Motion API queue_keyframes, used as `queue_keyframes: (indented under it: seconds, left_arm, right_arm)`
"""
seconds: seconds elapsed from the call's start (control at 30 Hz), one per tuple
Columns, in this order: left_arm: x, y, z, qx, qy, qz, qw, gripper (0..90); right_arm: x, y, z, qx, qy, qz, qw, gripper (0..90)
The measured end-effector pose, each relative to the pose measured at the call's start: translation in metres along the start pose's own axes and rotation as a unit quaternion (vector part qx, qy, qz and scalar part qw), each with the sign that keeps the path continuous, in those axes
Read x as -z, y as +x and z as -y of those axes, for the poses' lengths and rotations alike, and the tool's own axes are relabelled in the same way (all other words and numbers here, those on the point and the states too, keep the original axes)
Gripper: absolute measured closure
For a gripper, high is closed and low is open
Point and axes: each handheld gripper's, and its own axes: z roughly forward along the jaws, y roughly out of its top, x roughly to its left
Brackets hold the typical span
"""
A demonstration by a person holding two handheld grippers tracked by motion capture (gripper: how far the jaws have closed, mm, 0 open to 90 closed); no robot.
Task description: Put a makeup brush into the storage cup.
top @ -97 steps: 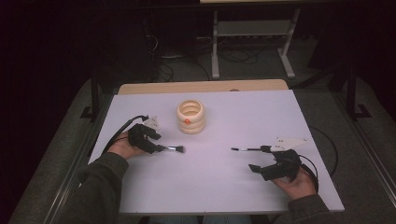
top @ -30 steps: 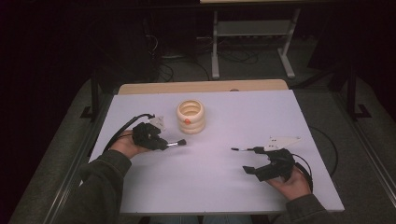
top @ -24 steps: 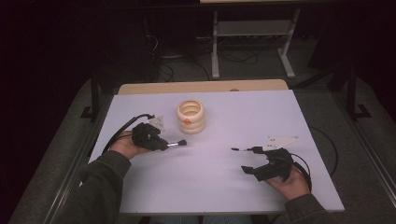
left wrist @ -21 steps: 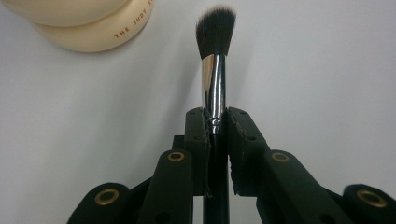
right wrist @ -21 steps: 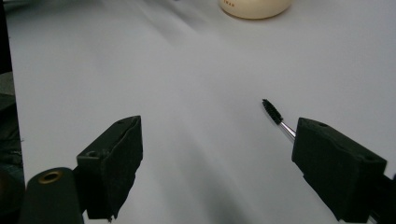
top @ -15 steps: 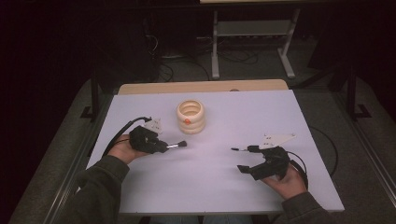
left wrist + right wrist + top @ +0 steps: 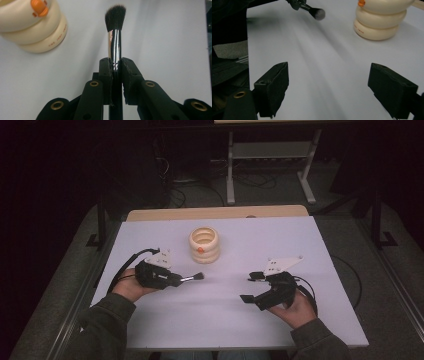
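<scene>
A make-up brush [image 7: 192, 278] [image 7: 115, 30] with a chrome ferrule and dark bristles sticks out of my left gripper [image 7: 179, 280] [image 7: 115, 61], which is shut on its handle at the left of the white table [image 7: 320, 270]. The bristles point right, just off the surface. A cream holder [image 7: 204, 245] [image 7: 30, 25] of three stacked rings with an orange mark stands upright behind the brush tip. My right gripper [image 7: 251, 287] [image 7: 328, 68] hovers at the right, jaws wide apart with bare table between them, facing the brush [image 7: 315, 12] and the holder [image 7: 379, 22].
A wooden strip [image 7: 215, 213] runs along the table's far edge. Behind it, a metal stand [image 7: 270, 170] and cables sit on the dark floor. Black cables trail from both grippers across the table's sides.
My right gripper has shifted left towards the table's middle and lifted a little. My left gripper, still gripping the brush, has drifted slightly towards the near edge.
</scene>
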Motion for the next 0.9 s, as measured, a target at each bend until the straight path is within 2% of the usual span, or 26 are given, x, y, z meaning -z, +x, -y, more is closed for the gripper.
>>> queue_keyframes:
  seconds: [0.13, 0.27, 0.37, 0.57, 0.63, 0.8, 0.9]
  left_arm:
    - [0.003, -0.009, -0.004, -0.013, -0.015, 0.005, 0.9998, 78.9]
    - [0.003, -0.018, -0.008, -0.020, -0.029, 0.012, 0.9993, 78.9]
    - [0.003, -0.023, -0.010, -0.033, -0.026, 0.018, 0.9990, 78.9]
    - [0.000, -0.030, -0.013, -0.042, -0.038, 0.029, 0.9980, 78.9]
    - [-0.002, -0.034, -0.015, -0.042, -0.042, 0.033, 0.9977, 78.9]
    - [-0.006, -0.043, -0.022, -0.063, -0.040, 0.042, 0.9963, 78.9]
    - [-0.008, -0.047, -0.026, -0.072, -0.043, 0.047, 0.9954, 78.9]
  right_arm:
    - [-0.005, 0.004, -0.009, 0.007, -0.008, -0.019, 0.9998, 17.5]
    - [-0.011, 0.009, -0.021, 0.018, 0.003, -0.036, 0.9992, 18.5]
    - [-0.013, 0.009, -0.025, 0.021, 0.006, -0.045, 0.9988, 19.0]
    - [-0.018, 0.011, -0.041, 0.027, 0.012, -0.067, 0.9973, 20.7]
    - [-0.021, 0.012, -0.045, 0.033, 0.016, -0.075, 0.9965, 21.7]
    - [-0.031, 0.016, -0.053, 0.047, 0.027, -0.097, 0.9939, 24.7]
    - [-0.040, 0.018, -0.055, 0.067, 0.037, -0.109, 0.9911, 28.0]
